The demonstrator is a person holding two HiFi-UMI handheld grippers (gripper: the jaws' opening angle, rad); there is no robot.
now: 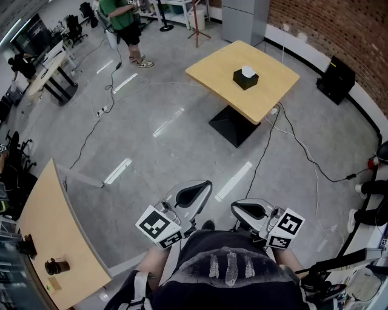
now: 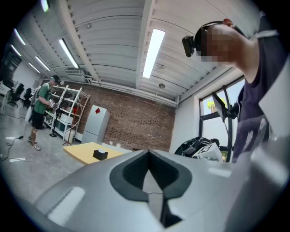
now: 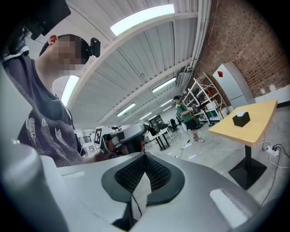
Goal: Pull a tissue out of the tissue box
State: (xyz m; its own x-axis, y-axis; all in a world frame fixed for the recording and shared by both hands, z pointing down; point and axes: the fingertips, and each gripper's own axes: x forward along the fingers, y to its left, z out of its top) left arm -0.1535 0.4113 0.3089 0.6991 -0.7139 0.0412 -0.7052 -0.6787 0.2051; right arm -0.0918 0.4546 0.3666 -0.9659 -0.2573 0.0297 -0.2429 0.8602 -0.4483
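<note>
The person is standing on a grey floor (image 1: 182,121) and holding both grippers close to the body, low in the head view. The left gripper (image 1: 195,191) is pointing level, and in the left gripper view its jaws are lying pressed together with nothing between them. The right gripper (image 1: 248,211) is pointing level as well. Its jaws are meeting in the same way in the right gripper view, and it is carrying nothing. Each gripper is showing its marker cube beside the person's dark shirt (image 1: 227,266), the left cube (image 1: 159,227) and the right cube (image 1: 285,229).

The tissue box (image 1: 245,78) is sitting well apart from both grippers, near the middle of a square wooden table (image 1: 273,85) further out across the floor. The box is black, and a white tissue (image 1: 248,71) is sticking up out of its top. Neither gripper is touching it.

A cable (image 1: 303,151) is trailing over the floor from under that table toward the right. A brick wall (image 1: 327,30) is running behind the table. Another person in a green shirt (image 1: 121,15) is standing at the far side of the room by some shelves. A second wooden table (image 1: 54,230) is showing at the lower left with a few small dark things on it, too small to make out.
</note>
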